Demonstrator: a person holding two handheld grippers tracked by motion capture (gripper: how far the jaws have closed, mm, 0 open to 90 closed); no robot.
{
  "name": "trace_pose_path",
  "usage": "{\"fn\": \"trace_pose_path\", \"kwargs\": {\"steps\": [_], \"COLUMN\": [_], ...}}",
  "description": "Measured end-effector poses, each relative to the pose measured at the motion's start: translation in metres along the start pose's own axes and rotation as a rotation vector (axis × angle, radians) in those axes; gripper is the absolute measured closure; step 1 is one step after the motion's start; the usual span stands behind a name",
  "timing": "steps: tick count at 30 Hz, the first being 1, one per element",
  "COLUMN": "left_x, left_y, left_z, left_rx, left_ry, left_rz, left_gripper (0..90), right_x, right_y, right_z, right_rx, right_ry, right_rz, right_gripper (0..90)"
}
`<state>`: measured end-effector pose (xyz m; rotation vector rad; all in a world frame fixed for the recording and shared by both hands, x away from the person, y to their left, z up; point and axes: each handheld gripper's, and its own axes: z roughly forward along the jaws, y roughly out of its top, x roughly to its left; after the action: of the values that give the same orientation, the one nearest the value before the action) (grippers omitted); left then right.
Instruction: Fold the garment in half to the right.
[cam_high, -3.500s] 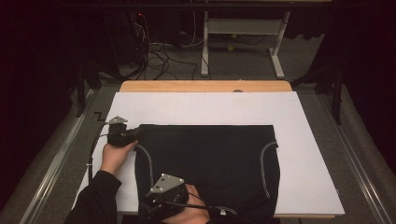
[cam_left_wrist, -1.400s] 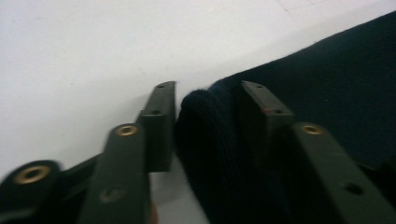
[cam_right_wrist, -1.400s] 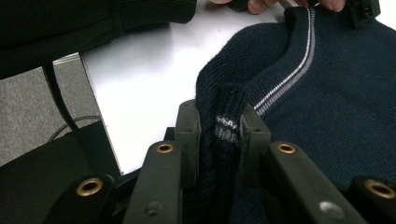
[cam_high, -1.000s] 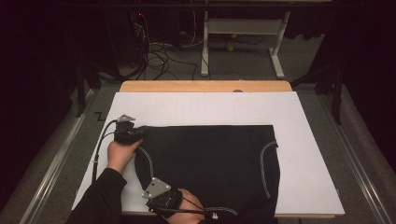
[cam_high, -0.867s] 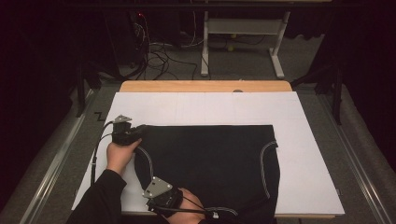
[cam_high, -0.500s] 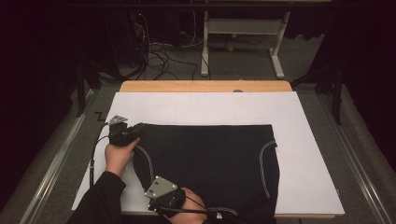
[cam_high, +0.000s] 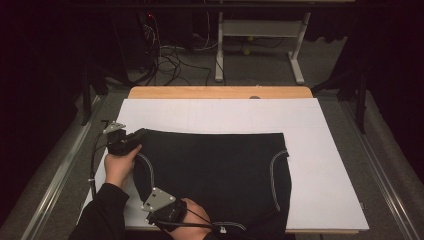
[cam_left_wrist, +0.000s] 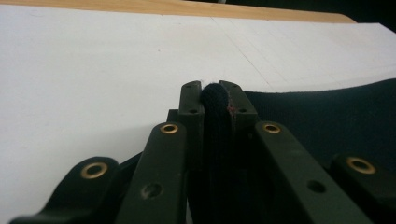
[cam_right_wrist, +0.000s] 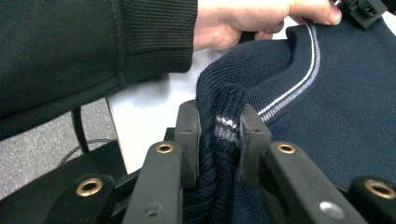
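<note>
While the dark knitted garment (cam_high: 215, 172) lies spread flat on the white sheet (cam_high: 320, 150) covering the surface, I hold it at two places along its left side. My left gripper (cam_left_wrist: 212, 100) has its fingers clamped on a fold at the far left corner, and my right gripper (cam_right_wrist: 219, 128) has its fingers clamped on the striped edge at the near left, close to my left hand (cam_right_wrist: 252, 18).

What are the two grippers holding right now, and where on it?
Both hold the knit top: left gripper at its far corner, right gripper at the striped edge.
</note>
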<state>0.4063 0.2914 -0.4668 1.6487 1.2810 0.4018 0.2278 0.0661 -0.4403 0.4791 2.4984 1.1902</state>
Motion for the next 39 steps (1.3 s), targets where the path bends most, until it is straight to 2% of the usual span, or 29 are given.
{"fn": "trace_pose_path", "kwargs": {"steps": [4,7,9,12,17,23,30,32,35,39], "left_x": [0.007,0.012,0.016,0.022,0.028,0.025,0.02,0.017,0.013,0.002], "left_y": [0.002,0.002,0.001,0.001,-0.002,-0.002,-0.001,0.002,0.007,0.017], "left_z": [-0.007,-0.012,-0.015,-0.02,-0.023,-0.022,-0.023,-0.026,-0.032,-0.037], "left_rx": [-0.014,-0.016,-0.009,-0.002,0.003,0.018,0.022,0.011,-0.01,-0.007], "left_ry": [0.01,0.033,0.062,0.089,0.081,0.094,0.084,0.07,0.043,0.048], "left_rz": [-0.024,-0.018,0.002,0.002,-0.022,-0.018,-0.004,0.002,-0.012,0.001], "left_gripper": [76.5,76.5,76.5,76.4,76.4,76.4,76.3,76.2,76.2,76.2], "right_x": [0.005,0.008,0.009,0.013,0.017,0.012,0.007,0.006,0.004,-0.001], "right_y": [0.008,0.014,0.018,0.023,0.026,0.023,0.02,0.018,0.016,0.013], "right_z": [0.007,0.011,0.014,0.022,0.028,0.022,0.013,0.01,0.002,-0.013], "right_rx": [0.001,-0.003,-0.006,-0.011,-0.011,-0.024,-0.044,-0.052,-0.071,-0.106], "right_ry": [0.008,0.011,0.018,0.02,0.029,0.027,0.016,0.019,0.018,0.013], "right_rz": [-0.021,-0.031,-0.035,-0.047,-0.056,-0.039,-0.027,-0.025,-0.02,-0.009], "right_gripper": [74.5,74.5,74.6,74.5,74.5,74.5,74.4,74.4,74.4,74.4]}}
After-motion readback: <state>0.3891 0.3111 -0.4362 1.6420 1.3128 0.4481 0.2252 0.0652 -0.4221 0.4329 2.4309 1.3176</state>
